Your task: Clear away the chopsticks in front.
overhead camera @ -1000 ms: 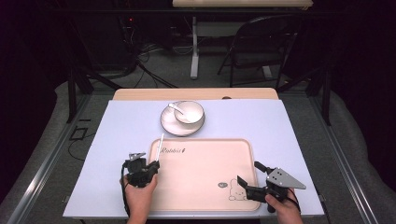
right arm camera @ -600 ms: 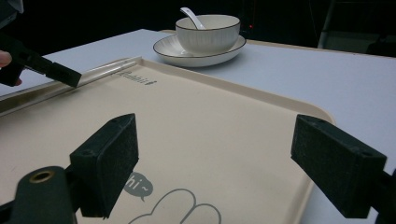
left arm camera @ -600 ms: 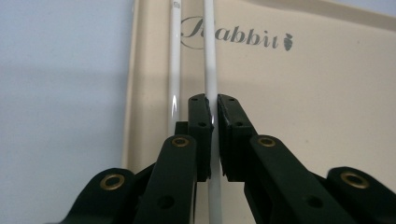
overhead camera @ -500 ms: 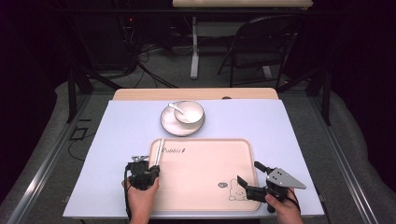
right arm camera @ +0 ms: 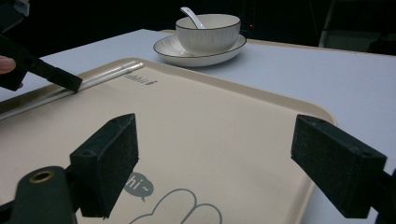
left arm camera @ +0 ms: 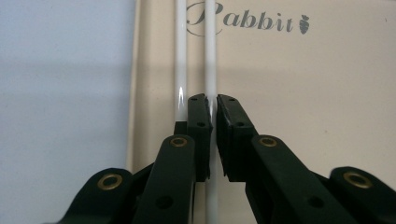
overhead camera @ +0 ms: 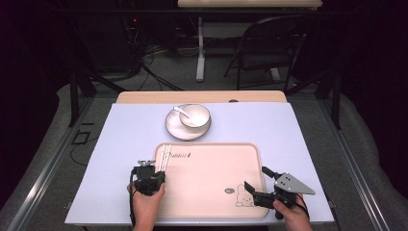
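The left gripper (left arm camera: 212, 105) was clamped on one white chopstick (left arm camera: 210, 56) beside the tray (left arm camera: 327, 93) edge; lifting it level seemed wisest.

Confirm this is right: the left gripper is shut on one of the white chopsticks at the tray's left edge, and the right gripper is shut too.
Not quite: the right gripper is open, its jaws wide apart over the tray in the right gripper view. The left gripper is shut on one chopstick.
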A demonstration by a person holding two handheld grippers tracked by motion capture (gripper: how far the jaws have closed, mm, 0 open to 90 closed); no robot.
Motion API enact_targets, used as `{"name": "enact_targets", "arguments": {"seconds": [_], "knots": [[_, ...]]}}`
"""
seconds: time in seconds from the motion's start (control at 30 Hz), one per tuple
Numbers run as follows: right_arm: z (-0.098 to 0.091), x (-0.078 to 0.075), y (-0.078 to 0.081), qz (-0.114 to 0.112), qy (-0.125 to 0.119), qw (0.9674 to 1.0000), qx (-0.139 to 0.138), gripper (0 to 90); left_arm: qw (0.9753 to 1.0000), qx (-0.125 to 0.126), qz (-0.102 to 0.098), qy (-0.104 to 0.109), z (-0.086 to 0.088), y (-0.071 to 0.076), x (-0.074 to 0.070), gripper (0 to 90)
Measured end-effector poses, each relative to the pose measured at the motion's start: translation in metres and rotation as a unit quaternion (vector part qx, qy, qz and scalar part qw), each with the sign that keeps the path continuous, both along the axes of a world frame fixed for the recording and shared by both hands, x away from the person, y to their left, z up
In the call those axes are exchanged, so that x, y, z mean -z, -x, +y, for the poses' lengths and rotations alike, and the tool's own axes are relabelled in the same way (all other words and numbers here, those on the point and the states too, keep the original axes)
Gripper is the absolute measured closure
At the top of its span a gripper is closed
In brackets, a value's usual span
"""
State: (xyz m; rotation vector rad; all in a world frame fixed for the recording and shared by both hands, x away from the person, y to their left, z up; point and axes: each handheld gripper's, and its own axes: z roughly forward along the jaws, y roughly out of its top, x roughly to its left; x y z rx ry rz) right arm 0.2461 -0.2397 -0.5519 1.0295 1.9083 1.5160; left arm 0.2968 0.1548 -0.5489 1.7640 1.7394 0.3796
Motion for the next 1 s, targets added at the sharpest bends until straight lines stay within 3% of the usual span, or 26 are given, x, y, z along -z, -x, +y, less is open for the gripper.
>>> {"name": "enact_targets", "arguments": {"seconds": [0.13, 0.47, 0.5, 0.73, 0.9, 0.93, 1.0], "knots": [[0.000, 0.000, 0.000, 0.000, 0.000, 1.0000, 0.000, 14.2, 0.9999, 0.005, 0.003, -0.008, 0.000, -0.001, -0.001, 84.9], [0.000, 0.000, 0.000, 0.001, 0.000, 1.0000, 0.000, 14.2, 1.0000, -0.001, -0.004, -0.004, 0.001, 0.001, -0.001, 84.5], [0.000, 0.000, 0.000, 0.000, 0.000, 1.0000, 0.000, 14.2, 0.9999, 0.003, -0.011, 0.005, 0.002, 0.002, -0.002, 82.4], [0.000, 0.000, 0.000, 0.001, 0.000, 1.0000, -0.001, 14.2, 0.9994, 0.015, -0.029, 0.007, 0.005, 0.003, -0.014, 71.8], [0.001, 0.000, -0.001, 0.000, 0.001, 1.0000, -0.002, 14.2, 0.9983, 0.039, -0.032, 0.028, 0.008, -0.003, -0.028, 64.5], [0.001, 0.000, -0.001, 0.001, 0.000, 1.0000, -0.002, 14.2, 0.9974, 0.053, -0.031, 0.037, 0.009, -0.008, -0.032, 59.1], [0.001, 0.000, -0.001, 0.001, 0.001, 1.0000, -0.002, 14.2, 0.9970, 0.062, -0.036, 0.031, 0.010, -0.010, -0.033, 55.1]]}}
